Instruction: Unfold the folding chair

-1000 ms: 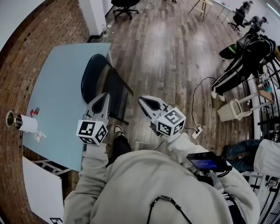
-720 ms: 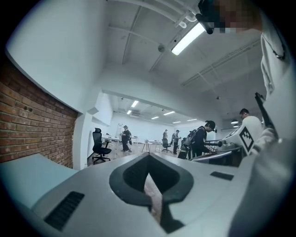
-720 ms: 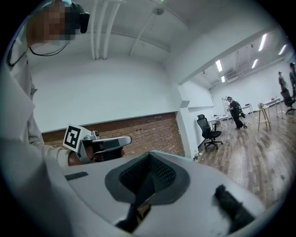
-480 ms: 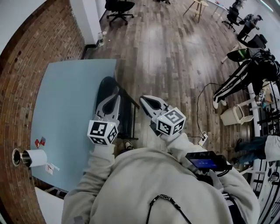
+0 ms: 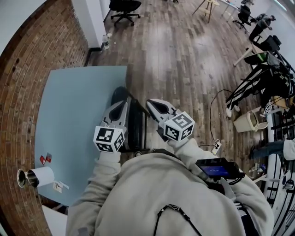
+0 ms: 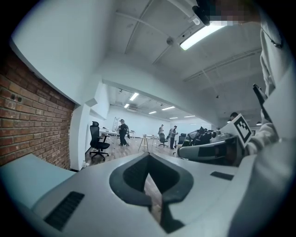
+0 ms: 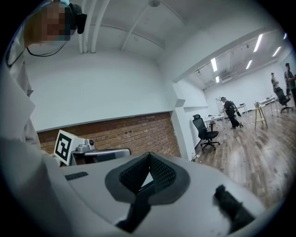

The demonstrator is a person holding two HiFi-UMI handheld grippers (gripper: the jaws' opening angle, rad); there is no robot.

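The folded black chair (image 5: 136,123) leans against the right edge of the light blue table (image 5: 73,110), and only its dark top and frame show between my two grippers. My left gripper (image 5: 123,103) hangs over the chair's left side, its jaws together and nothing in them. My right gripper (image 5: 150,102) hovers just right of the chair, also shut and empty. Whether either touches the chair I cannot tell. In the left gripper view the left gripper (image 6: 148,160) points level into the room, with the right gripper's body (image 6: 217,150) beside it. The right gripper view shows the right gripper (image 7: 149,154) closed.
A paper roll (image 5: 39,176) and small red items (image 5: 45,158) lie near the table's left edge by the brick wall (image 5: 20,69). An office chair (image 5: 124,5) stands far back. At the right are a figure in black (image 5: 258,83), a white bin (image 5: 246,120) and a floor cable (image 5: 214,147).
The view has closed in on the table and chair. Both grippers now flank the chair's top, where before it stood ahead and to the left. Jaws stayed shut.
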